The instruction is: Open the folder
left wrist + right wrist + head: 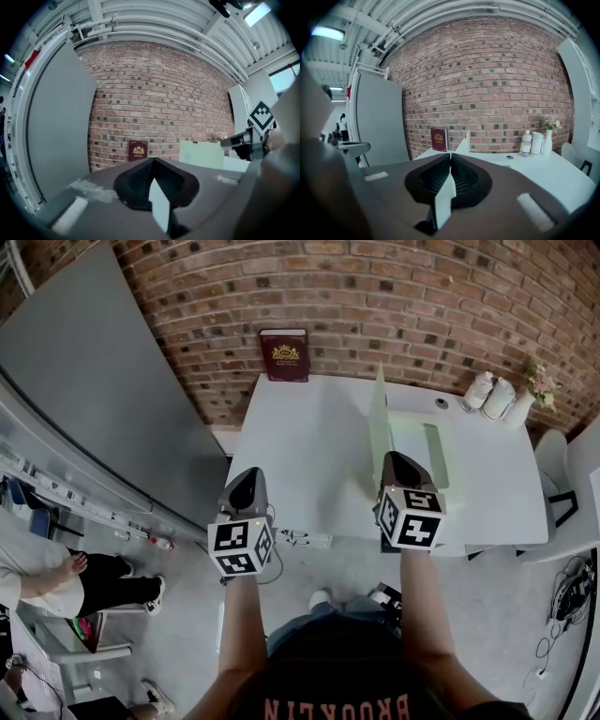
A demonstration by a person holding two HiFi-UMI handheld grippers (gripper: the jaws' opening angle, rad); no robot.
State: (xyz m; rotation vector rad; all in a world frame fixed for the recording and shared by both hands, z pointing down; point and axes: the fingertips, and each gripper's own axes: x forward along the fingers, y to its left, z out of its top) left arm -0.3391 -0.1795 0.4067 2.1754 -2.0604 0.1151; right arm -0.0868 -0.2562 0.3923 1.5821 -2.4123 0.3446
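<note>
Hovering near the front of the white surface (pixel 300 451), both claws are pinched shut, pads together, nothing between them. Right claw (pixel 401 465) is above the near part of the surface, close to the pale green folder (pixel 380 418); its own view shows the folder beyond the tips, not touched. Folder lies right of centre on the surface, one cover standing upright, the other flat to its right. Left claw (pixel 246 486) is off the near-left edge, over the floor, well apart from the folder. Burgundy book (pixel 284 354) stands against the brick wall (pixel 394 296) at the far edge. Two bottles (pixel 478 390) and a flower vase (pixel 520 407) sit at the far right.
</note>
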